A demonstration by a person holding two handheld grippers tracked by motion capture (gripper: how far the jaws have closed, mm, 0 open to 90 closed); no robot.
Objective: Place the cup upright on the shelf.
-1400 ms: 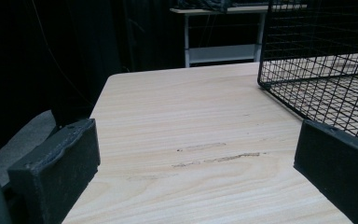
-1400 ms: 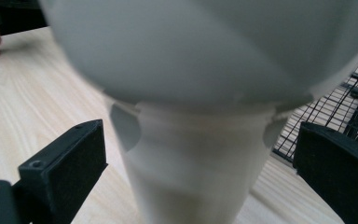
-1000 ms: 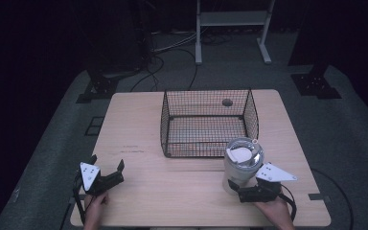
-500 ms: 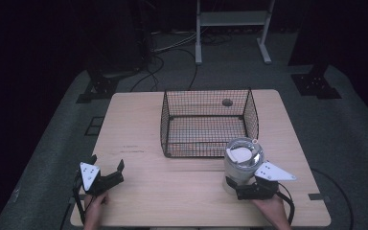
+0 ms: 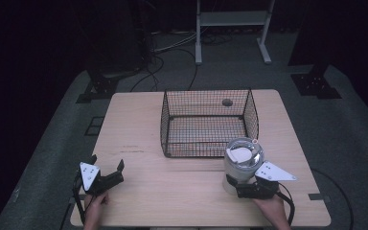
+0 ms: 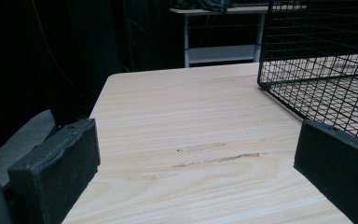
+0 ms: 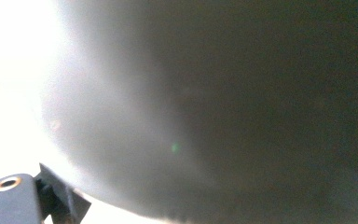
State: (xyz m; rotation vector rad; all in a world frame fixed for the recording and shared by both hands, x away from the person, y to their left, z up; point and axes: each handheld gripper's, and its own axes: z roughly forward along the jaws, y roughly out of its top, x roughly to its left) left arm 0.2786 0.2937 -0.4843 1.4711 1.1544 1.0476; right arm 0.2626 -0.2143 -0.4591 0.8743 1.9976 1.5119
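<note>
A pale cylindrical container (image 5: 242, 163) with a clear domed lid stands at the table's front right, just in front of the wire basket (image 5: 203, 125). My right gripper (image 5: 234, 186) comes in from the front with its jaws clamped on the container's base. In the right gripper view the container's wall (image 7: 214, 116) is a close grey-white blur. My left gripper (image 5: 108, 162) rests at the front left of the table, open, with nothing between its fingers. In the left gripper view, the left gripper (image 6: 196, 154) frames bare wood, with the basket (image 6: 326, 70) to its right.
The black wire basket stands in the middle of the light wooden table (image 5: 139, 124), with a small dark round spot (image 5: 227, 102) near its back. Beyond the table, cables and a white metal frame (image 5: 232, 28) lie on dark floor.
The right gripper and the container have shifted very slightly. The left gripper has stayed where it was.
</note>
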